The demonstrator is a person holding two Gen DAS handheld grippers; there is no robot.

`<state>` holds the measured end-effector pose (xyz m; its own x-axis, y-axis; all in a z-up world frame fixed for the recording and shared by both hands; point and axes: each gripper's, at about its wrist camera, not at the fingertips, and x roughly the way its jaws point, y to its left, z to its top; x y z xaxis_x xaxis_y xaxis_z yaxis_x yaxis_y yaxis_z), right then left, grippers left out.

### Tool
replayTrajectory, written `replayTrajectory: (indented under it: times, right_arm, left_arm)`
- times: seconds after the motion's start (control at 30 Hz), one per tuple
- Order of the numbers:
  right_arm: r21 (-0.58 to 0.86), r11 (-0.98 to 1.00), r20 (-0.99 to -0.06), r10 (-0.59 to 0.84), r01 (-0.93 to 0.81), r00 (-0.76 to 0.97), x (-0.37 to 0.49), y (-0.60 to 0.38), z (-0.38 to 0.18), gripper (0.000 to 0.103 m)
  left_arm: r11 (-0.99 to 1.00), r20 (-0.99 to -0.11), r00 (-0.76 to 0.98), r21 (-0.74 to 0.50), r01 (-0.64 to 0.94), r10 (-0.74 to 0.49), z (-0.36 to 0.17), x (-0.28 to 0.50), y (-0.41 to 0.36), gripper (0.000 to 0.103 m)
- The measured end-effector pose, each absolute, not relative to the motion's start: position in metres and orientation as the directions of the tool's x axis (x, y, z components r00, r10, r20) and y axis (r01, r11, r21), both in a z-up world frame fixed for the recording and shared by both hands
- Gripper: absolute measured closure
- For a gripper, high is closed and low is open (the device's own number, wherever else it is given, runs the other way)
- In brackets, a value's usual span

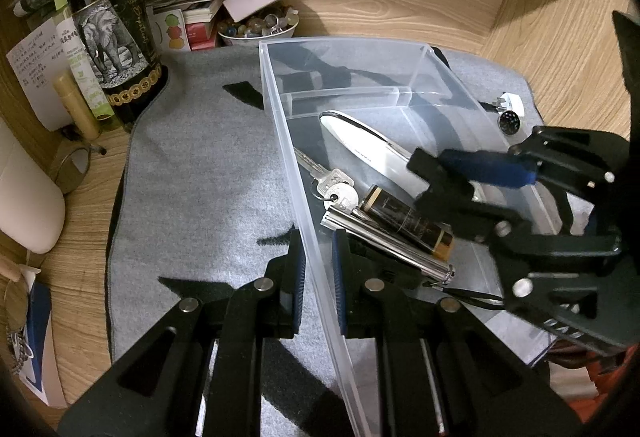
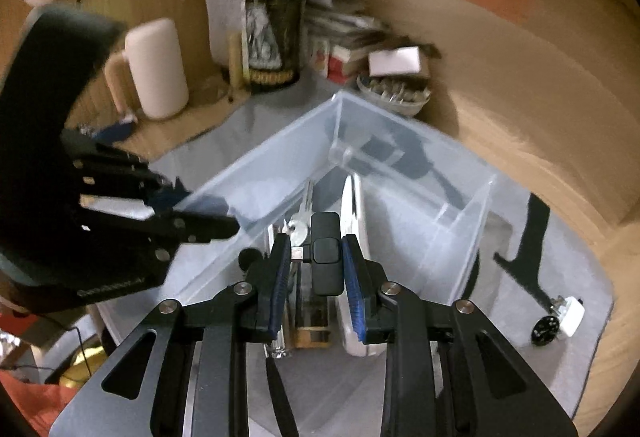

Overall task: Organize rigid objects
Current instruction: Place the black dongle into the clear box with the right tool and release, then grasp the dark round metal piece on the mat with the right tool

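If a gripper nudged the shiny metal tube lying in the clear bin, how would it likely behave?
The metal tube looks stiff and round, so it would probably roll, though the dark gold-capped tube beside it and the bin wall should stop it. Its polished surface looks slippery. Its cord would likely trail limply.

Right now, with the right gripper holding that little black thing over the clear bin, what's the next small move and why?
Probably lower the right gripper slightly and open it. It is shut on a small black USB-style device above the clear plastic bin, where the keys and pocket knife already lie. The left gripper clamps the bin's wall.
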<state>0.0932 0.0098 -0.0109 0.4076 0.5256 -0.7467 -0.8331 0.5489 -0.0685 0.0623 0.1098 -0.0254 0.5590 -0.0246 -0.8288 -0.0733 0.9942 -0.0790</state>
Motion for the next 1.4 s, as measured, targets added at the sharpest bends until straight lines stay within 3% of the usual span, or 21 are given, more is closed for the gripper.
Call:
replayTrajectory:
  times: [0.17, 0.33, 0.7, 0.77, 1.1, 1.23, 1.4]
  right_arm:
    - [-0.084, 0.555, -0.756, 0.505, -0.827, 0.416, 0.093, 0.01, -0.014, 0.078]
    - [-0.085, 0.563, -0.737, 0.52, -0.822, 0.432, 0.092, 0.005, -0.006, 0.063]
    - [-0.077, 0.623, -0.67, 0.545, -0.778, 0.503, 0.097, -0.025, 0.023, 0.055]
    - [-0.076, 0.642, -0.653, 0.546, -0.763, 0.525, 0.098, -0.033, 0.029, 0.043]
    - [-0.068, 0.761, -0.607, 0.482, -0.645, 0.632, 0.124, -0.081, 0.046, 0.042]
    - [-0.063, 0.81, -0.601, 0.436, -0.583, 0.67, 0.139, -0.101, 0.046, 0.03]
    - [-0.028, 0.865, -0.621, 0.377, -0.5, 0.687, 0.166, -0.13, 0.041, 0.03]
  left_arm:
    - [0.994, -0.829, 0.559, -0.079, -0.073, -0.025, -0.026, 0.062, 0.111, 0.09]
    - [0.994, -0.828, 0.56, -0.082, -0.074, -0.026, -0.026, 0.062, 0.111, 0.09]
    - [0.994, -0.828, 0.56, -0.083, -0.075, -0.027, -0.026, 0.062, 0.111, 0.09]
    - [0.994, -0.828, 0.56, -0.083, -0.075, -0.027, -0.026, 0.062, 0.112, 0.09]
    - [0.994, -0.83, 0.558, -0.079, -0.076, -0.023, -0.026, 0.061, 0.113, 0.09]
    - [0.994, -0.829, 0.559, -0.082, -0.076, -0.026, -0.026, 0.062, 0.113, 0.09]
    - [0.994, -0.83, 0.558, -0.078, -0.076, -0.023, -0.026, 0.061, 0.113, 0.09]
